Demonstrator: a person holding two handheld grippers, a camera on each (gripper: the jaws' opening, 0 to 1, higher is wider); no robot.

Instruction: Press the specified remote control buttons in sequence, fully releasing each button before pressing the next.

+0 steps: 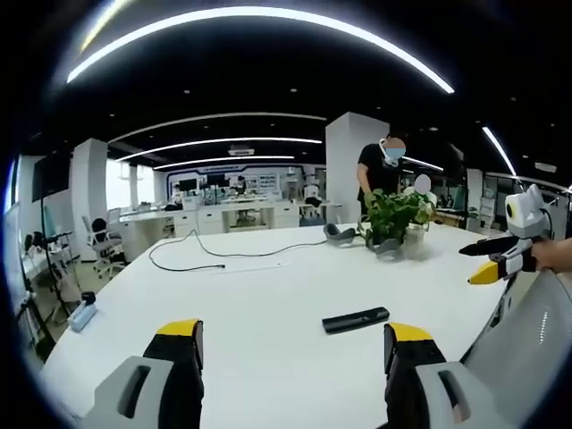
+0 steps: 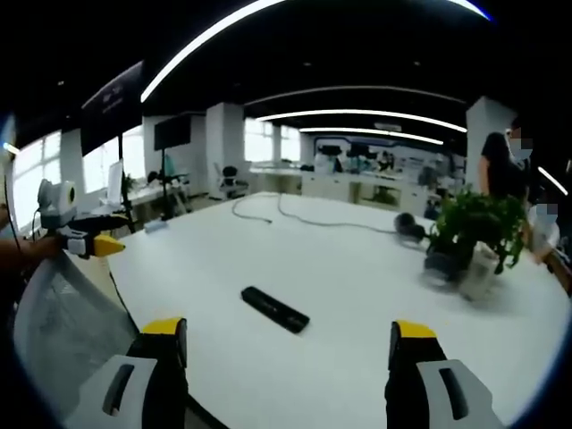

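Yellow-tipped jaws of the left gripper (image 1: 294, 340) rise from the bottom of the left gripper view, standing wide apart with nothing between them. Just beyond them, a black remote control (image 1: 355, 319) lies flat on the white tabletop (image 1: 268, 295), slightly nearer the right jaw and apart from both. At the right edge of this view, the right gripper (image 1: 487, 260) hovers beside the tabletop, its two jaws parted and empty, held by a hand (image 1: 552, 255); a grey mesh chair back (image 1: 527, 344) stands below it. Farther across the tabletop, a black cable (image 1: 223, 254) runs in a loop, and a potted plant (image 1: 393, 217) stands beside a dark headset (image 1: 340, 234). A person (image 1: 380, 170) stands behind the plant near a white pillar (image 1: 344, 165).

Jaws of the right gripper (image 2: 290, 344), seen in the right gripper view, likewise stand wide open and hold nothing. The remote control (image 2: 275, 309) lies ahead of them on the tabletop (image 2: 357, 277), roughly midway between the jaws and clear of both. At the left edge, the left gripper (image 2: 105, 244) hangs off the tabletop's edge above the mesh chair back (image 2: 63, 313); from here, its opening cannot be judged. Toward the far right, the potted plant (image 2: 474, 237) appears blurred, with the person (image 2: 502, 165) beyond it. Desks, chairs and curved ceiling lights fill the background of the office.
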